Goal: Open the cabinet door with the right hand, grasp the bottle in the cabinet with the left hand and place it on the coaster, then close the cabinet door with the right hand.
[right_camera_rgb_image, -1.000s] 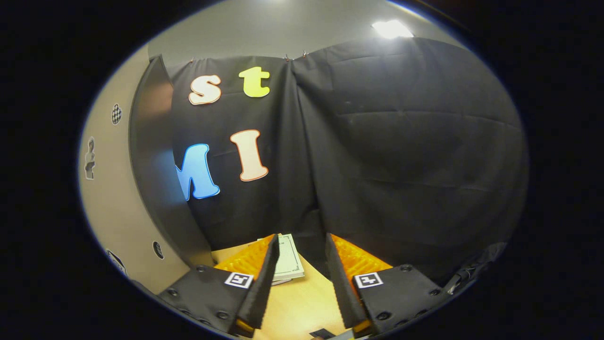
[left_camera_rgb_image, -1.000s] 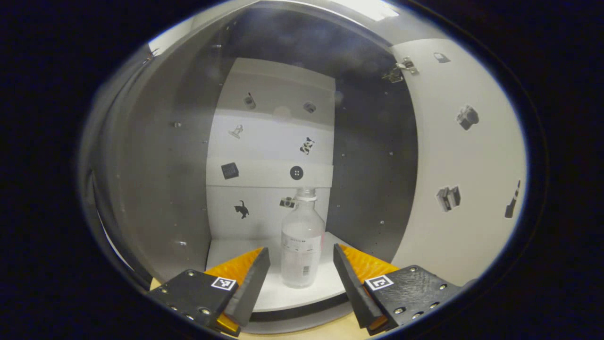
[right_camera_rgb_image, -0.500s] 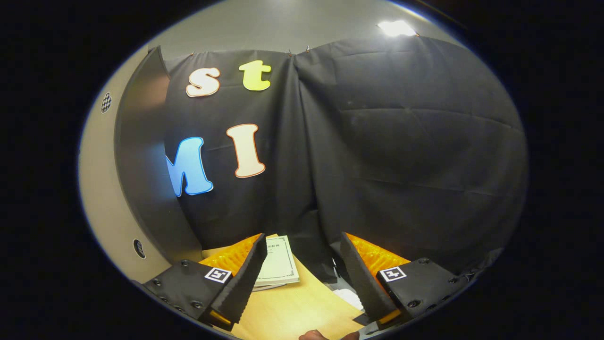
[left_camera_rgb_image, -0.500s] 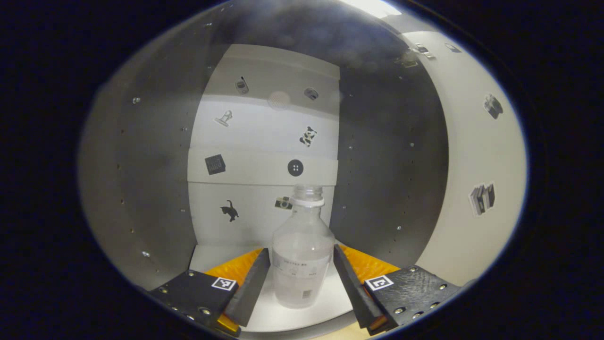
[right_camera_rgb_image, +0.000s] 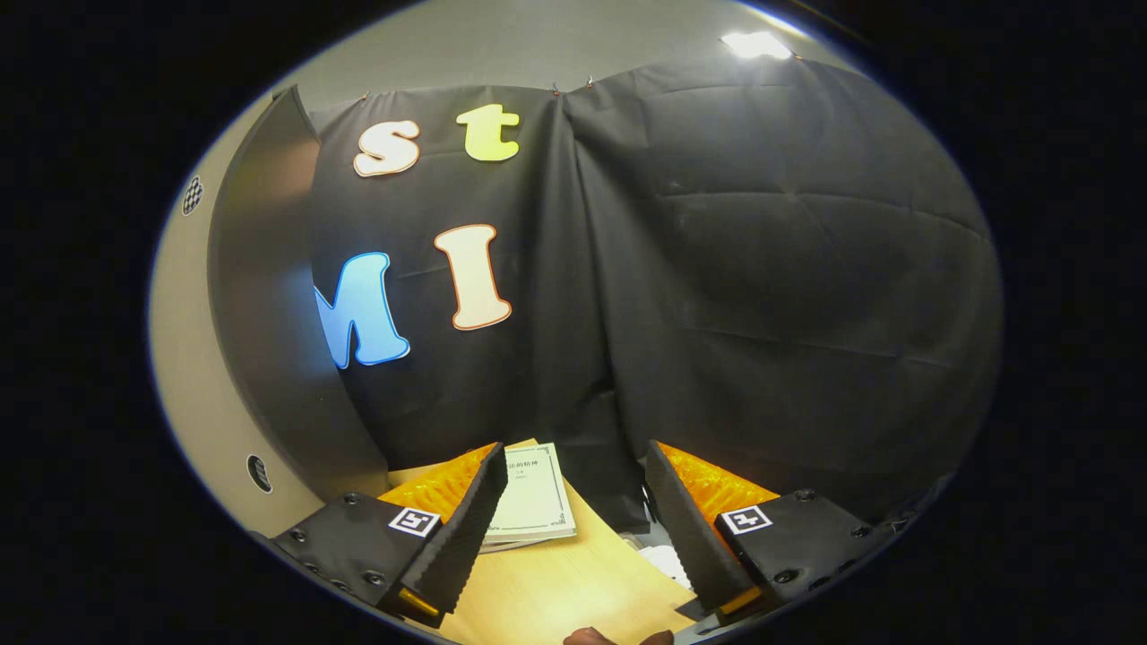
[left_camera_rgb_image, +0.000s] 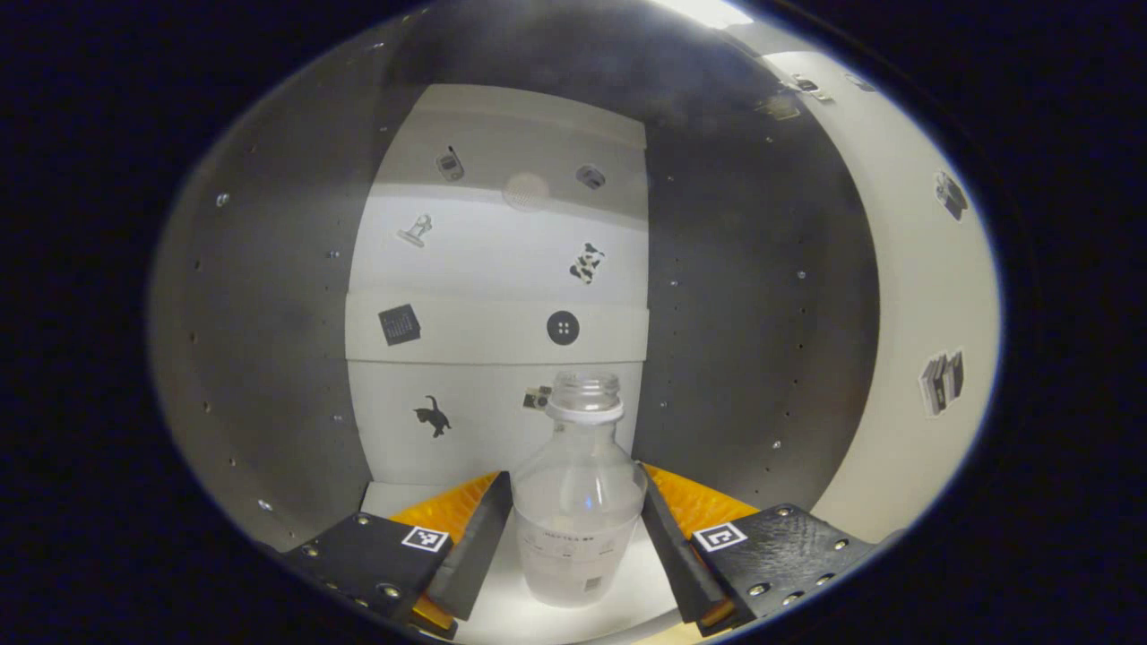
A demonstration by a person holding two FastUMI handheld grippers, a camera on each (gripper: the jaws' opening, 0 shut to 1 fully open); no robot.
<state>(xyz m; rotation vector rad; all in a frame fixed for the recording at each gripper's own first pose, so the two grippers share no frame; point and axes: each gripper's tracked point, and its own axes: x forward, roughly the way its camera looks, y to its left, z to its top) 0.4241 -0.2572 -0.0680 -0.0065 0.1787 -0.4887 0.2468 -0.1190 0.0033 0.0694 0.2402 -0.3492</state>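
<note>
A bottle [left_camera_rgb_image: 579, 502] stands upright on the cabinet [left_camera_rgb_image: 269, 358] floor near its front edge, between the left gripper [left_camera_rgb_image: 573, 537] fingers, the open door [left_camera_rgb_image: 914, 296] to its right.

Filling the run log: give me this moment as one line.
phase: reach for bottle | left gripper: open, fingers either side of bottle in cabinet | right gripper: open, empty | door: open
</note>
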